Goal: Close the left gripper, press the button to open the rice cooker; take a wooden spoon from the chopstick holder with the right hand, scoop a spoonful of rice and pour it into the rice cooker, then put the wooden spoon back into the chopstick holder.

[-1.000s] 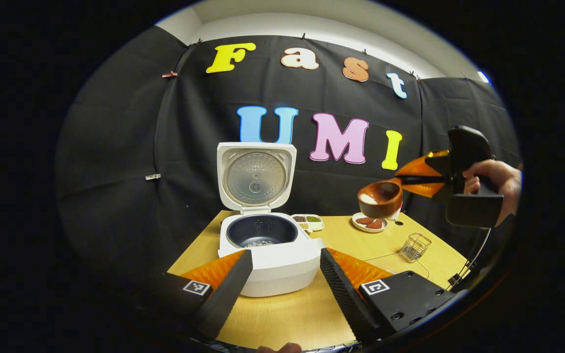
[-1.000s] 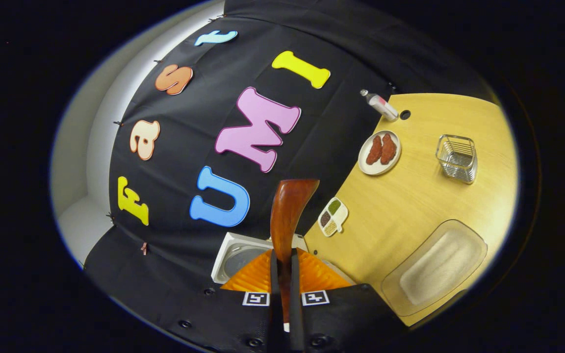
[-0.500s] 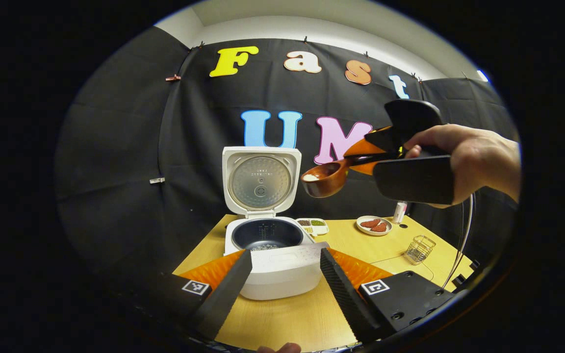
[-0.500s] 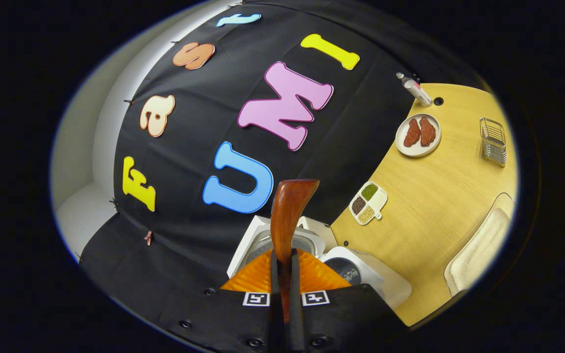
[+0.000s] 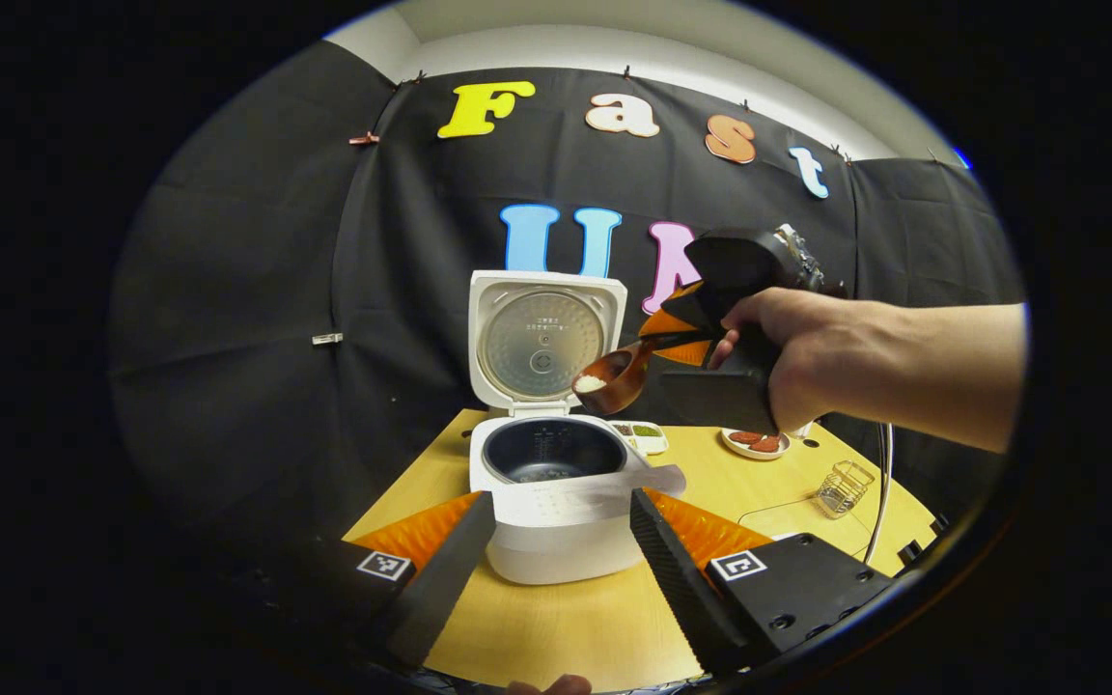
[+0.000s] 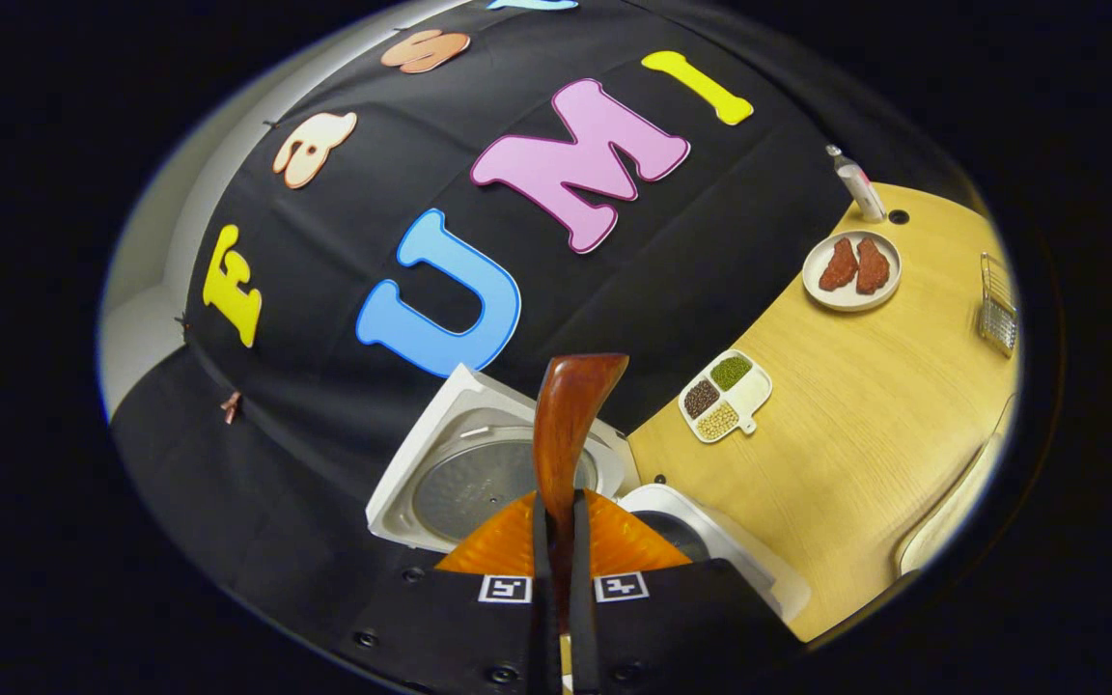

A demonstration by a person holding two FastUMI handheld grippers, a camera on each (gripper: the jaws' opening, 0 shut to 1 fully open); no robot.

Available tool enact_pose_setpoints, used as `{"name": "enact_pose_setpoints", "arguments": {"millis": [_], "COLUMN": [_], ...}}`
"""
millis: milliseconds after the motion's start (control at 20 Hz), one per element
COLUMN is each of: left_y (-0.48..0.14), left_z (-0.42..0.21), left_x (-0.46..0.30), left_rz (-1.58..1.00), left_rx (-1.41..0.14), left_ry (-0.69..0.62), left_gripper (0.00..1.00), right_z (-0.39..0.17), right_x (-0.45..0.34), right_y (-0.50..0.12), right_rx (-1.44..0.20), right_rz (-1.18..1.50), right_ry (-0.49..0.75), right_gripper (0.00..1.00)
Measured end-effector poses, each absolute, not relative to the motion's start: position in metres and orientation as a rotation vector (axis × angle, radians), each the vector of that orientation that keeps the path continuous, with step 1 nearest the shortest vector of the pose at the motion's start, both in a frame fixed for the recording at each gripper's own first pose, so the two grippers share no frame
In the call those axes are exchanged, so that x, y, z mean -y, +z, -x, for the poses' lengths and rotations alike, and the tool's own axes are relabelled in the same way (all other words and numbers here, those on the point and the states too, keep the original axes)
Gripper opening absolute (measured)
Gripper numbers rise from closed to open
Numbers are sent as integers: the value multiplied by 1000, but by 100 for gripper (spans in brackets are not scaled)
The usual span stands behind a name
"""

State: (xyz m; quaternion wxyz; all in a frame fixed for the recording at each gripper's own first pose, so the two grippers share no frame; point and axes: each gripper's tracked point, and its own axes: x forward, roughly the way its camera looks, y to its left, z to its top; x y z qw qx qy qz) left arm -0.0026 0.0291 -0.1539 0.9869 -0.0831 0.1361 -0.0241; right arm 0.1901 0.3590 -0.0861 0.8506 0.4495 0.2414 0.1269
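Nearest in the left gripper view, the left gripper [image 5: 556, 560] hangs released above the front edge of the pale wooden counter [image 5: 575, 627], its two fingers spread wide with nothing between them. It is probably parked there out of the way, since the one white rice cooker [image 5: 561, 516] just beyond it already stands open, its hinged lid [image 5: 544, 340] upright against the wall and its dark inner pot [image 5: 552, 450] exposed.

Above and slightly right of the pot, the right gripper [image 5: 686, 338], held in a person's hand [image 5: 807, 352], is clenched on the handle of the one reddish-brown wooden spoon [image 5: 612, 378]. The bowl of the spoon carries a little white rice and is kept close to level, which I judge is to stop grains spilling before it is over the pot. In the right gripper view the same spoon [image 6: 568, 425] sticks forward from between the pressed fingers, with the lid [image 6: 488, 473] below it. The pour looks like the step in hand, not yet done.

Farther back on the counter stand one small white divided dish with three fillings [image 6: 725, 396], one round white plate bearing two brownish-red pieces [image 6: 852, 270] and one slim white bottle [image 6: 858, 185] by the wall. To the right sits the one wire chopstick holder [image 5: 844, 487], where the spoon must go back.
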Motion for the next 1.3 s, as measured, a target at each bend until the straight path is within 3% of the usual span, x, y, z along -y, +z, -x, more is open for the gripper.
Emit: {"name": "enact_pose_setpoints", "arguments": {"millis": [650, 1300], "left_y": [-175, -180], "left_z": [-12, -9], "left_x": [-56, -54], "left_rz": [187, 200], "left_rx": [-304, -316], "left_ry": [6, 3], "left_gripper": [95, 95], "right_z": [-204, -188], "right_x": [-423, -460], "right_y": [-124, -113], "right_rx": [-446, -258], "right_rz": [-461, 41], "right_ry": [406, 595], "right_gripper": [9, 9]}}
